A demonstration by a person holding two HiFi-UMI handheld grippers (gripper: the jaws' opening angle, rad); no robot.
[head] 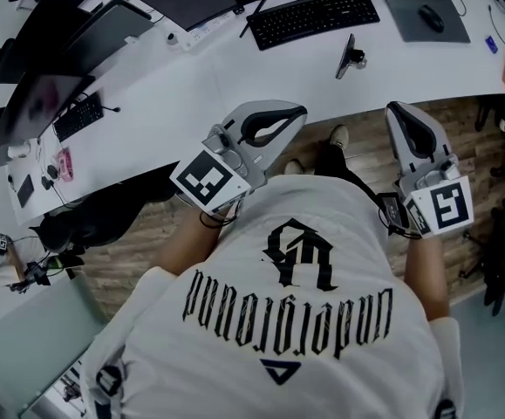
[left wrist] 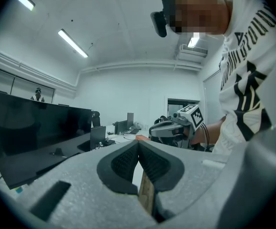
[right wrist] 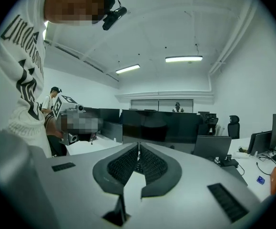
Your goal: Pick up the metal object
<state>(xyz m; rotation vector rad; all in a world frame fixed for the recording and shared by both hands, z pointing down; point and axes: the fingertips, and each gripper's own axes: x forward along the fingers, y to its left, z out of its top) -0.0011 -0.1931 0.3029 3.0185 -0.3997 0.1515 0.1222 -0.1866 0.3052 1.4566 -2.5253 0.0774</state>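
I have both grippers raised in front of the person's chest, short of the keyboard on the white desk. The left gripper is clenched on nothing: in its own view the black pads meet at the tips with only air behind them. The right gripper is likewise clamped together and empty, its pads touching at the front. The metal object, as far as I can tell the small dark-and-silver piece, lies on the desk just below the keyboard's right end, apart from both grippers. Right of the keyboard a mouse sits on a grey pad; left of the keyboard stand dark monitors. The only writing I can read is on the white shirt: a blackletter word, upside down in the head view, which looks like "underground", under a black emblem. Each gripper's cube carries black square markers, no text.
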